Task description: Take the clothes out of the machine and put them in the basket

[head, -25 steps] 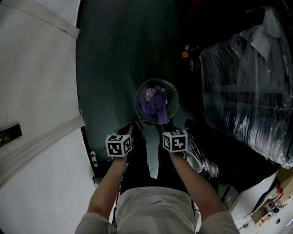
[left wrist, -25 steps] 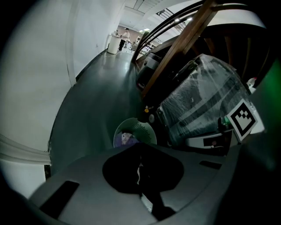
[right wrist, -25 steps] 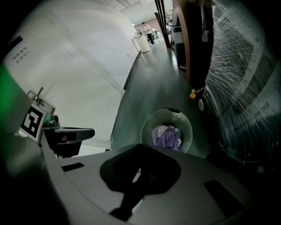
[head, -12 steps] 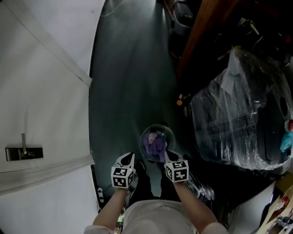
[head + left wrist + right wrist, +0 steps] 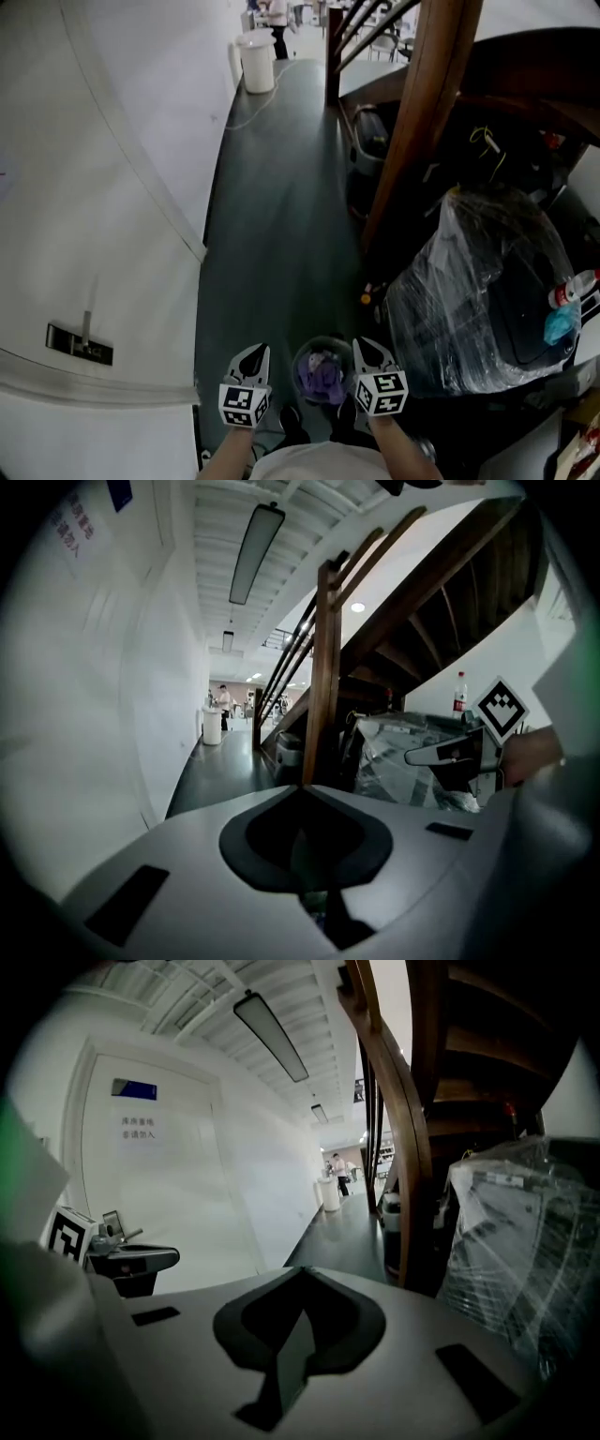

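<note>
Left tool (image 5: 251, 356) and right tool (image 5: 366, 349): jaws pressed together on both. Purple clothes (image 5: 323, 380) sit in the clear round basket (image 5: 323, 339) on the dark floor (image 5: 281, 234), seen between the tools. Plastic-wrapped bundle (image 5: 469, 309) is just right of the basket, wooden stair post (image 5: 422, 131) ahead, white wall (image 5: 94, 187) on the left. Tools are side by side, pointing forward and slightly down.

No wording could be read. A white notice (image 5: 139, 1129) on the door (image 5: 178, 1194) bore 2 lines of characters, too small to make out. Letterless black-and-white square markers stood on the cubes of the left gripper (image 5: 254, 352) and right gripper (image 5: 366, 344).
</note>
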`<state>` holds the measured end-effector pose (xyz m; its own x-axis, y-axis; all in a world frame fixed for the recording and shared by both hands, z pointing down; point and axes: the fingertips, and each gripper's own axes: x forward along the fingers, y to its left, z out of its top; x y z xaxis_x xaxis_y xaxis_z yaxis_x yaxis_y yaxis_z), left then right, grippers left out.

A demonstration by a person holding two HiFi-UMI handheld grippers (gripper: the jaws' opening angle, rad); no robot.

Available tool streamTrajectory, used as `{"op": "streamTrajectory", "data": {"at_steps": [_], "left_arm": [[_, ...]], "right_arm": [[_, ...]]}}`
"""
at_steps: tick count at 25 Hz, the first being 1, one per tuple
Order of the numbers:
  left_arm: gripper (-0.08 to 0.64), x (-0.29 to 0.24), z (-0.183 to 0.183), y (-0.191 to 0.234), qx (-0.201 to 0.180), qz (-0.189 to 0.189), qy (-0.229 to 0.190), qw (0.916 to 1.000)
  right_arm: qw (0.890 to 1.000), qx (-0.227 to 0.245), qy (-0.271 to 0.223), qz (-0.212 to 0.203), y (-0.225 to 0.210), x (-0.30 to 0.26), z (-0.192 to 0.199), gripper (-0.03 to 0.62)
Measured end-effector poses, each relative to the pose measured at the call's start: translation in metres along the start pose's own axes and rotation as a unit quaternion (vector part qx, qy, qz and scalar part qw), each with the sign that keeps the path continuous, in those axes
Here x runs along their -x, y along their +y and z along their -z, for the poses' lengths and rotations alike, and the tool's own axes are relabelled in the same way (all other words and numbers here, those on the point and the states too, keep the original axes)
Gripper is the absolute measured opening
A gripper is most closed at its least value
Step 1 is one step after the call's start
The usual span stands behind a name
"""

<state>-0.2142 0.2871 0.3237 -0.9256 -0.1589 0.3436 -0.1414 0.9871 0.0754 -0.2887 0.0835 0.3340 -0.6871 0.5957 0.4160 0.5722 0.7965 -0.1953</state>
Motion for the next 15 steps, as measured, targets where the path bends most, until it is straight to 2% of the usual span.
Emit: {"op": "streamTrajectory", "data": {"at_steps": [4, 9, 12, 15], "left_arm": [[0.021, 0.018, -0.057, 0.010, 0.010, -0.016, -0.063, 0.9979], [0.021, 0.031, -0.116, 0.012, -0.020, -0.029, -0.115, 0.9927], [0.021, 0.035, -0.142, 0.011, -0.037, -0.031, -0.139, 0.9891], [0.021, 0.040, -0.157, 0.010, -0.038, -0.029, -0.156, 0.9867]], "right_arm": [[0.998, 0.016, -0.063, -0.003, 0.006, 0.022, -0.058, 0.008], [0.991, 0.031, -0.127, -0.016, 0.018, 0.043, -0.119, 0.008], [0.986, 0.040, -0.159, -0.023, 0.025, 0.054, -0.148, 0.006], [0.982, 0.044, -0.180, -0.027, 0.030, 0.063, -0.164, 0.006]]}}
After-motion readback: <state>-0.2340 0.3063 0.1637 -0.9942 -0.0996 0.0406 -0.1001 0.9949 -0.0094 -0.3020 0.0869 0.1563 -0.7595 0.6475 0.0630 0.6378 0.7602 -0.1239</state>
